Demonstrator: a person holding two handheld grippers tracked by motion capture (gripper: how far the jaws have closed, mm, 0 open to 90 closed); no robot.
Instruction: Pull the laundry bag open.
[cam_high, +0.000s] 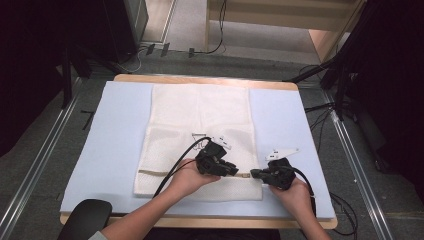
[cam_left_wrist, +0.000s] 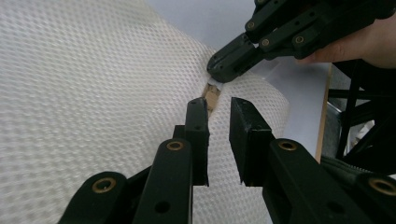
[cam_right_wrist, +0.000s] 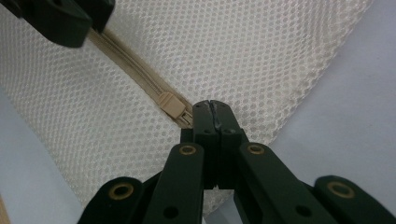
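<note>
A white mesh bag (cam_high: 200, 120) lies flat on a pale blue mat (cam_high: 115, 130). A beige zipper (cam_high: 155, 172) runs across the bag near its front edge. My right gripper (cam_high: 254, 174) is at the zipper's right end, shut on the mesh fabric (cam_right_wrist: 280, 70) just beside the beige slider (cam_right_wrist: 172, 105). My left gripper (cam_left_wrist: 218, 105) points at that same spot from the left. Its jaws stand a little apart, with the zipper pull (cam_left_wrist: 212, 98) just beyond their tips and nothing pressed between them. In the left gripper view, the right gripper (cam_left_wrist: 217, 70) pinches the fabric.
The mat covers a wooden table (cam_high: 200, 78), which has a metal rail (cam_high: 40, 165) on each side. A black chair back (cam_high: 85, 217) sits at the front left corner. Cables (cam_high: 320, 112) lie on the floor behind and to the right.
</note>
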